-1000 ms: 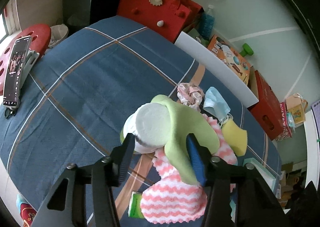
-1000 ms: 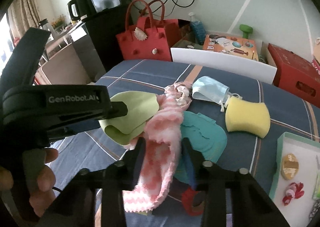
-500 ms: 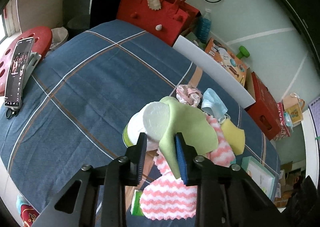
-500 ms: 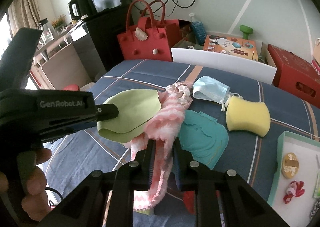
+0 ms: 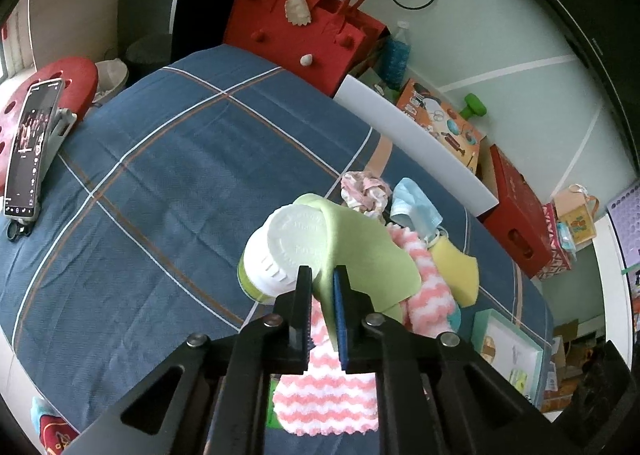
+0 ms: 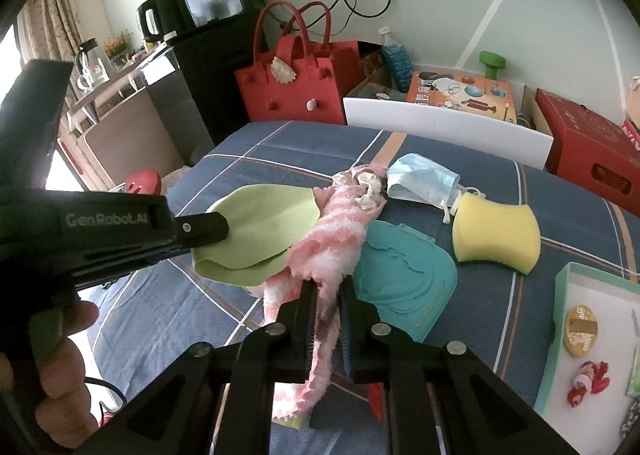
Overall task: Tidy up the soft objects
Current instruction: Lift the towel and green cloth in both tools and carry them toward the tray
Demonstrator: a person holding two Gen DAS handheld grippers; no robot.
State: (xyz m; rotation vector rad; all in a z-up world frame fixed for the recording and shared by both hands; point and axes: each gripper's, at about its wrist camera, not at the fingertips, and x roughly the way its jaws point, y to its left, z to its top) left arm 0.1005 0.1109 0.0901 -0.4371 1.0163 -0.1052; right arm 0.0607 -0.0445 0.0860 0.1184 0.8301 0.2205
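My left gripper (image 5: 322, 287) is closing its jaws on a light green felt sheet (image 5: 360, 251), and the pads press its edge. The sheet drapes over a white-capped bottle (image 5: 288, 247). In the right wrist view the left gripper (image 6: 218, 229) bites the same green sheet (image 6: 260, 227) from the left. My right gripper (image 6: 328, 295) is closing on a pink-and-white fluffy cloth (image 6: 332, 239), pinched between its pads. That cloth (image 5: 328, 395) lies partly over a teal mat (image 6: 404, 271). A yellow sponge (image 6: 496, 231), blue face mask (image 6: 424, 183) and pink scrunchie (image 6: 364, 183) lie behind.
A teal-rimmed tray (image 6: 560, 319) with small items sits at the right on the blue plaid cloth (image 5: 160, 183). A phone on a stand (image 5: 28, 151) is at the left edge. A red felt bag (image 5: 296, 35) and white board (image 5: 416, 143) stand beyond the far edge.
Both grippers went from open to shut. The left jaws closed on the green sheet beside the bottle cap, and the right jaws closed on the pink-and-white cloth. Neither hand shifted much.
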